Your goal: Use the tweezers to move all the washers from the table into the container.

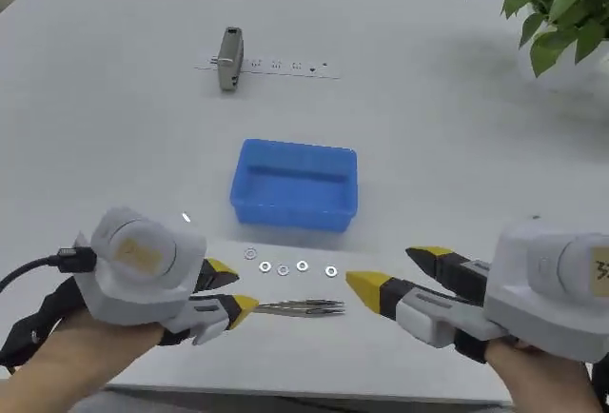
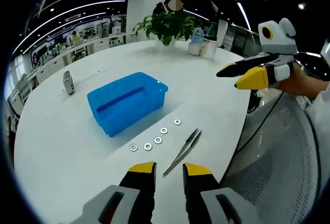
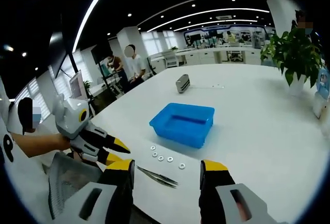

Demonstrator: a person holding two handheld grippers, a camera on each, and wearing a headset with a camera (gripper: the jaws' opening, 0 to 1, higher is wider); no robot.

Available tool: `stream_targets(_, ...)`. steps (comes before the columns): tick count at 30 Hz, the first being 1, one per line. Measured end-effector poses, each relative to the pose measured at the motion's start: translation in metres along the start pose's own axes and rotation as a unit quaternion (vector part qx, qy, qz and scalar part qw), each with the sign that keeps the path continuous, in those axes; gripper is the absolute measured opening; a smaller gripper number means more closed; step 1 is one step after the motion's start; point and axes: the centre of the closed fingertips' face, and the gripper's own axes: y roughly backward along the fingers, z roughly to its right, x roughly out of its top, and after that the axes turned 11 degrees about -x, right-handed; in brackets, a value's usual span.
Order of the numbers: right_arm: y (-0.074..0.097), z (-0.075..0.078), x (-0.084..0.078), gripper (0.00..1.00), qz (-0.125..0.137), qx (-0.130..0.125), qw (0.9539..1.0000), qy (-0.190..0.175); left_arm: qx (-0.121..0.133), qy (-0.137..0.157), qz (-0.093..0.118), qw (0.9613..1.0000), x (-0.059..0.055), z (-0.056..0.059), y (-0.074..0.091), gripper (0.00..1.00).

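I held my left gripper [image 1: 243, 289] and right gripper [image 1: 381, 267] with jaws apart and empty, the tweezers [image 1: 300, 307] lying flat on the table [image 1: 457, 147] between them, their left end just beside the left jaw tips, five washers [image 1: 284, 268] just beyond, near side of the bin [image 1: 293, 215].

Grey adapter [image 1: 228, 58] plugged into a white power strip [image 1: 285, 68], leafy green plant [image 1: 552, 4] well to its right.
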Motion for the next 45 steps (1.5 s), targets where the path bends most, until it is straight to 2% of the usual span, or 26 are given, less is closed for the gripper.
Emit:
stream_targets(1, 0.001, -0.001, 0.001, 0.48, 0.0, 0.002, 1.0, 0.003, -0.004, -0.013, -0.008, 0.9999, -0.003, -0.001, -0.005, 0.16)
stream_targets(3, 0.002, -0.002, 0.003, 0.49, 0.0, 0.006, 0.9999, 0.01, -0.016, -0.013, -0.024, 0.9995, -0.01, -0.001, -0.012, 0.16)
stream_targets(5, 0.002, -0.003, 0.002, 0.48, -0.003, 0.008, 0.9998, 0.018, -0.022, -0.024, -0.036, 0.9988, -0.015, -0.003, -0.021, 0.16)
stream_targets(10, -0.002, -0.005, -0.001, 0.48, -0.01, 0.014, 0.9997, 0.018, -0.043, -0.053, -0.076, 0.9948, -0.029, 0.0, -0.04, 0.18)
stream_targets(11, -0.003, -0.005, -0.002, 0.48, -0.011, 0.016, 0.9997, 0.017, -0.048, -0.084, -0.04, 0.9945, -0.015, 0.0, -0.043, 0.16)
stream_targets(12, -0.005, -0.006, -0.003, 0.48, -0.014, 0.018, 0.9996, 0.018, -0.047, -0.062, -0.07, 0.9945, -0.025, 0.001, -0.041, 0.14)
stream_targets(14, -0.007, -0.008, -0.003, 0.48, -0.016, 0.021, 0.9994, 0.021, -0.054, -0.075, -0.072, 0.9931, -0.02, 0.0, -0.044, 0.13)
stream_targets(17, -0.009, -0.01, 0.0, 0.48, -0.016, 0.023, 0.9993, 0.023, -0.061, -0.095, -0.078, 0.9906, -0.021, 0.0, -0.042, 0.1)
stream_targets(18, -0.01, -0.011, 0.0, 0.48, -0.015, 0.025, 0.9993, 0.022, -0.069, -0.108, -0.079, 0.9887, -0.021, 0.002, -0.042, 0.08)
stream_targets(19, -0.011, -0.012, 0.0, 0.48, -0.015, 0.027, 0.9993, 0.022, -0.065, -0.111, -0.079, 0.9885, -0.022, 0.003, -0.041, 0.06)
stream_targets(20, -0.012, -0.013, 0.0, 0.47, -0.016, 0.028, 0.9992, 0.023, -0.069, -0.124, -0.082, 0.9864, -0.023, 0.004, -0.04, 0.02)
stream_targets(22, -0.013, -0.015, -0.002, 0.47, -0.019, 0.03, 0.999, 0.028, -0.076, -0.139, -0.08, 0.9841, -0.024, 0.005, -0.041, 0.0)
stream_targets(26, -0.015, -0.021, -0.008, 0.47, -0.026, 0.038, 0.9983, 0.035, -0.073, -0.132, -0.07, 0.986, -0.024, 0.007, -0.035, 0.0)
stream_targets(29, -0.018, -0.027, -0.015, 0.46, -0.036, 0.046, 0.9967, 0.056, -0.066, -0.134, -0.056, 0.9872, -0.02, 0.009, -0.027, 0.0)
stream_targets(33, -0.027, -0.036, -0.026, 0.44, -0.053, 0.056, 0.9893, 0.124, -0.063, -0.124, -0.035, 0.9896, -0.009, 0.017, -0.013, 0.0)
stream_targets(35, -0.034, -0.042, -0.034, 0.39, -0.069, 0.064, 0.9843, 0.15, -0.059, -0.123, -0.024, 0.9904, -0.001, 0.021, -0.005, 0.0)
stream_targets(36, -0.038, -0.045, -0.036, 0.36, -0.072, 0.068, 0.9828, 0.156, -0.055, -0.115, -0.019, 0.9917, 0.001, 0.021, -0.002, 0.0)
stream_targets(38, -0.048, -0.054, -0.038, 0.35, -0.07, 0.08, 0.9819, 0.157, -0.061, -0.116, -0.014, 0.9913, 0.006, 0.024, 0.003, 0.0)
stream_targets(40, -0.057, -0.059, -0.044, 0.36, -0.08, 0.09, 0.9769, 0.176, -0.058, -0.118, -0.006, 0.9913, 0.013, 0.025, 0.009, 0.0)
stream_targets(41, -0.062, -0.061, -0.049, 0.35, -0.089, 0.094, 0.9714, 0.199, -0.057, -0.118, -0.003, 0.9913, 0.016, 0.025, 0.011, 0.0)
stream_targets(42, -0.065, -0.063, -0.052, 0.33, -0.094, 0.1, 0.9685, 0.208, -0.054, -0.116, 0.005, 0.9917, 0.021, 0.026, 0.014, 0.0)
stream_targets(43, -0.069, -0.065, -0.053, 0.32, -0.092, 0.1, 0.9689, 0.207, -0.053, -0.115, 0.007, 0.9919, 0.023, 0.026, 0.015, 0.0)
stream_targets(45, -0.076, -0.068, -0.056, 0.31, -0.096, 0.107, 0.9669, 0.211, -0.051, -0.103, 0.012, 0.9933, 0.027, 0.026, 0.02, 0.0)
